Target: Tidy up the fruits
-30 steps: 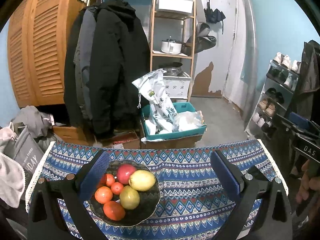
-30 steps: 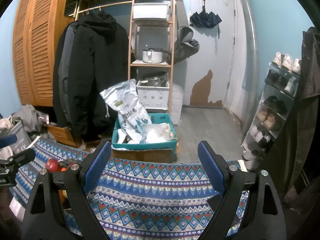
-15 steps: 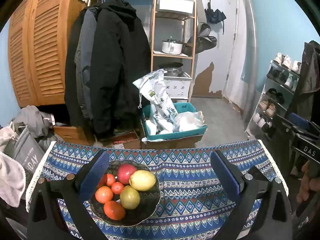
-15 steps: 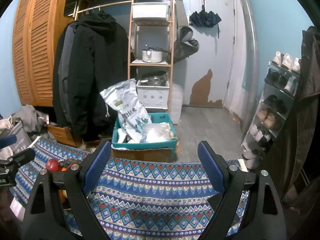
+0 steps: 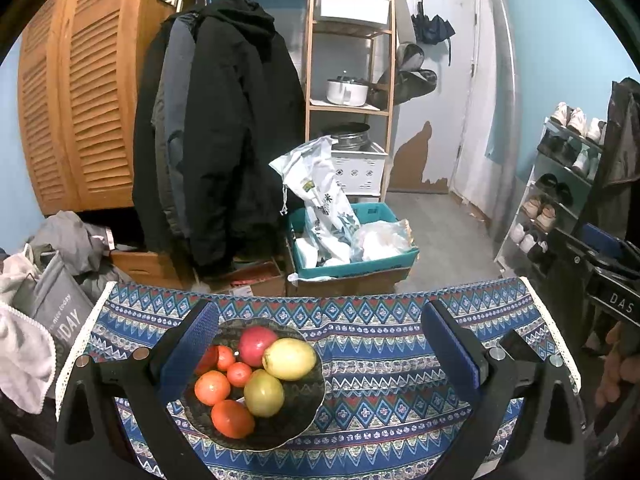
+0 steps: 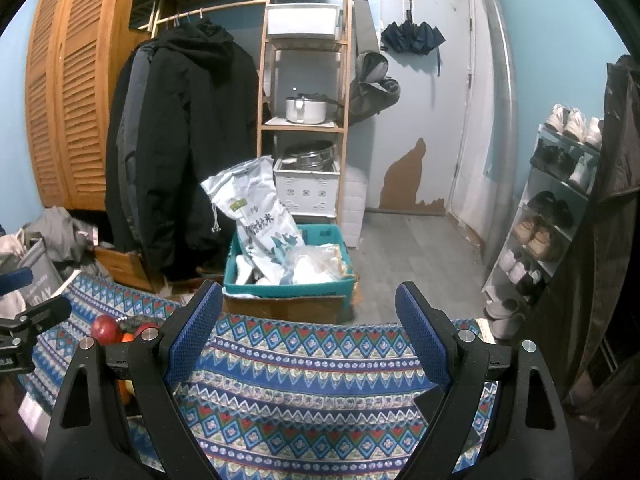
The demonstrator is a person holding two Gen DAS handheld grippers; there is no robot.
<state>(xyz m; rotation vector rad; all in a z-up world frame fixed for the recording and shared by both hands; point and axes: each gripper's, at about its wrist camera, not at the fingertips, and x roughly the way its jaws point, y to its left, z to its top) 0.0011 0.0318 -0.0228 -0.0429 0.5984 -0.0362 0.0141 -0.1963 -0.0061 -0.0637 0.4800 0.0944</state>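
Observation:
A dark plate [image 5: 298, 426] of fruit sits on the patterned blue tablecloth [image 5: 380, 360]. It holds a red apple [image 5: 256, 339], a yellow-green fruit [image 5: 289, 358], a green one [image 5: 263, 393] and several orange ones [image 5: 212, 387]. My left gripper [image 5: 320, 344] hangs open above the cloth, its left finger beside the plate, nothing between the pads. In the right wrist view my right gripper [image 6: 308, 326] stands open over bare cloth [image 6: 312, 380]. The red apple [image 6: 106, 328] peeks out at far left, behind its left finger.
Beyond the table stand a teal crate [image 5: 352, 256] with bags, a wooden shelf [image 5: 348, 80], hanging dark coats [image 5: 216, 140], a shoe rack [image 5: 560, 200] at right and a grey bag [image 5: 52, 312] at left. A hand [image 5: 612, 368] shows at the right edge.

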